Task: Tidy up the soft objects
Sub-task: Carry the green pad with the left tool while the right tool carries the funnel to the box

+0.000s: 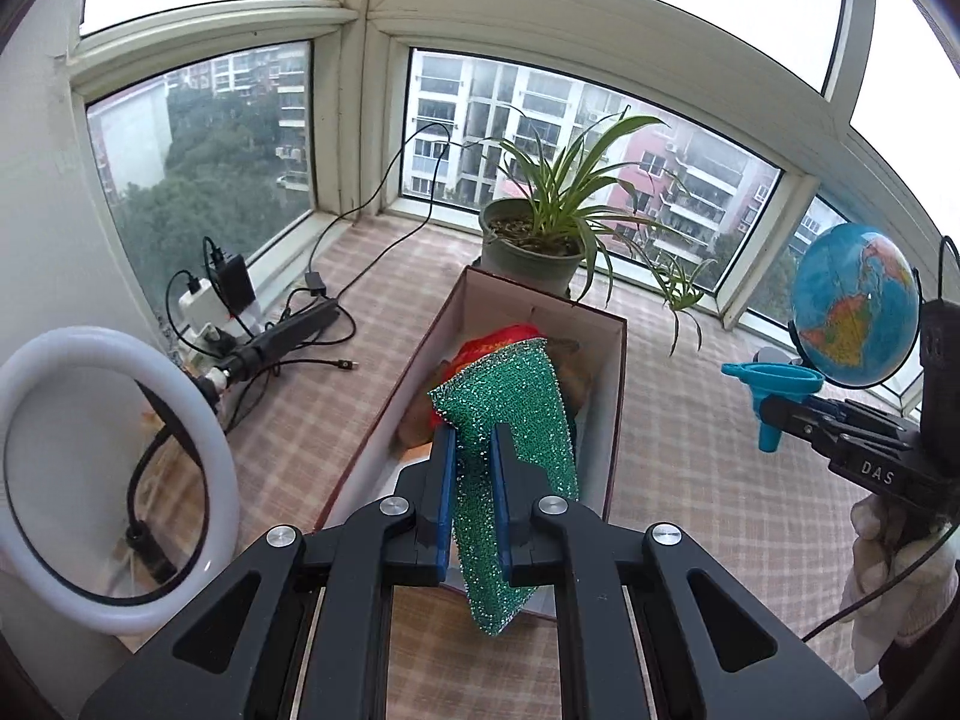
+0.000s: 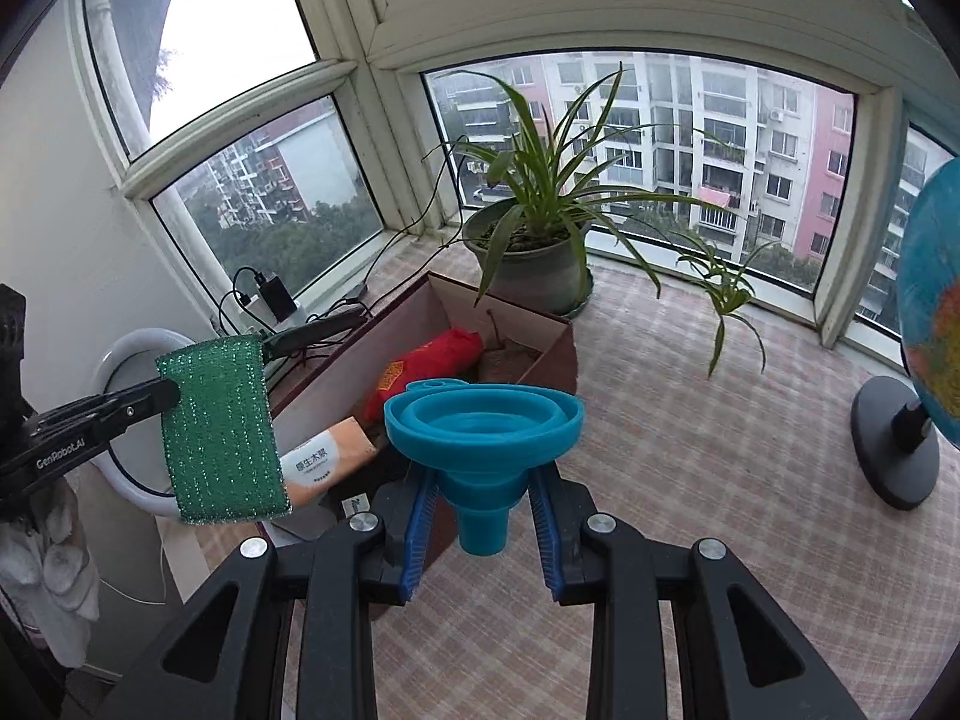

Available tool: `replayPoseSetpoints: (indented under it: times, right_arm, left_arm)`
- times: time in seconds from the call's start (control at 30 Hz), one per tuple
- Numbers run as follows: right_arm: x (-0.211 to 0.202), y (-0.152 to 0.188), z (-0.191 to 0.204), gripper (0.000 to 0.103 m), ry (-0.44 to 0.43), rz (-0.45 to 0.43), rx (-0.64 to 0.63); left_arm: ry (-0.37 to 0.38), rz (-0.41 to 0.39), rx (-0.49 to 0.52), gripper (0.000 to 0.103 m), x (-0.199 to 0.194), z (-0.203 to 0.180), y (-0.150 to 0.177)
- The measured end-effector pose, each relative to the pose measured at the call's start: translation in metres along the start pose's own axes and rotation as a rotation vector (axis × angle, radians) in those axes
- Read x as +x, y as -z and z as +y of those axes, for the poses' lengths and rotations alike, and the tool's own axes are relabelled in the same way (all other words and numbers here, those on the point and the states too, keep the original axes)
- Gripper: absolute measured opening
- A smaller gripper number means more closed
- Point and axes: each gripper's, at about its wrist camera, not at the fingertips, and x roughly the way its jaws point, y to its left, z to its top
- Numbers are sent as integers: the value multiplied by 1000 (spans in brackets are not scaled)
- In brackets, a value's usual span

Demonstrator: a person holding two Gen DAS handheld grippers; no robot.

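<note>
Ring light [image 1: 114, 480], far left: smooth white plastic hoop, rigid, propped on the checked cloth [image 1: 690, 420]. Not for sorting.

Green scouring pad [image 1: 510, 438]: flat rectangle of glittery woven mesh over sponge. Judged very light, limp, springy; hangs folded at the nip. Pinched near its lower middle in the left gripper [image 1: 474, 468], jaws drawn almost together on it, above the box. Best taken mid-body as now; an edge hold likely to let it flop.

Cardboard box [image 1: 618, 372], centre: long, open-topped, maroon outside, pale inside, stiff walls. Holds a red cloth bundle [image 2: 438, 360], soft and crumpled, and an orange tissue pack [image 2: 336, 456], slick wrapper, squashy.

Blue funnel [image 2: 480, 426]: collapsible, stepped rings, matte silicone by look. Judged light, rubbery, grippy, liable to fold if squeezed at the rim. Held by its neck between the narrowed jaws of the right gripper [image 2: 483, 510], spout down, just beside the box's right wall.

Potted spider plant [image 2: 528, 252], behind box: glazed grey pot, heavy, breakable.

Globe [image 1: 852, 312], far right: hard glossy sphere on dark stand.
</note>
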Motion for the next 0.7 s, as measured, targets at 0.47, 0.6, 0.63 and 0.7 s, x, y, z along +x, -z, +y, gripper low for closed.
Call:
replayPoseSetpoints:
  times: [0.47, 0.6, 0.63, 0.7]
  right_arm:
    - [74, -31, 29, 27, -5, 68, 27]
    - [92, -35, 30, 27, -9, 92, 48]
    - [96, -35, 30, 27, -5, 96, 47]
    - [101, -36, 30, 27, 0, 104, 48]
  left_arm:
    - [66, 50, 25, 10, 21, -3, 1]
    - [74, 68, 24, 10, 26, -4, 3]
    - [78, 68, 24, 10, 26, -3, 4]
    - [76, 66, 31, 10, 26, -3, 4]
